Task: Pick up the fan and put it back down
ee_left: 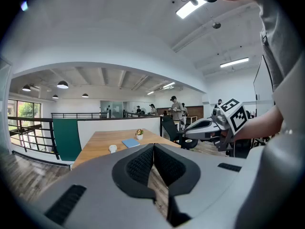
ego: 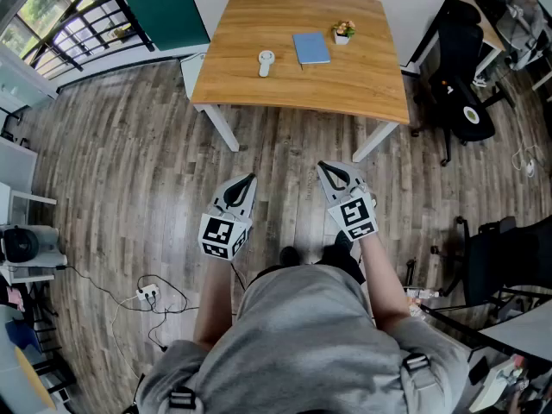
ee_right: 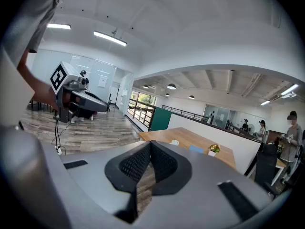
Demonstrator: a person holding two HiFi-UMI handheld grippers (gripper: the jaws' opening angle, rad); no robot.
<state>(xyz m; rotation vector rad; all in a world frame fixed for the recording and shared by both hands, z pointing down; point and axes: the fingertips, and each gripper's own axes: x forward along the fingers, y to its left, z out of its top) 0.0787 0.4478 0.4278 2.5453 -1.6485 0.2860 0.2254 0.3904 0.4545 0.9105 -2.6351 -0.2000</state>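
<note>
The fan [ego: 266, 61] is a small white hand-held one lying on the wooden table [ego: 259, 89], left of a blue notebook [ego: 310, 47] and a little potted plant [ego: 343, 31]. It shows far off as the fan [ee_left: 113, 148] in the left gripper view and the fan [ee_right: 175, 142] in the right gripper view. Both grippers hang over the wooden floor, well short of the table. My left gripper [ego: 252, 178] is shut with nothing in it, pads together [ee_left: 153, 147]. My right gripper [ego: 321, 166] is likewise shut and empty [ee_right: 150, 143].
Black office chairs [ego: 461, 67] stand right of the table. A green panel [ego: 164, 7] and a railing lie beyond its left end. A power strip with cable [ego: 148, 294] lies on the floor at my left. People stand far back [ee_left: 175, 109].
</note>
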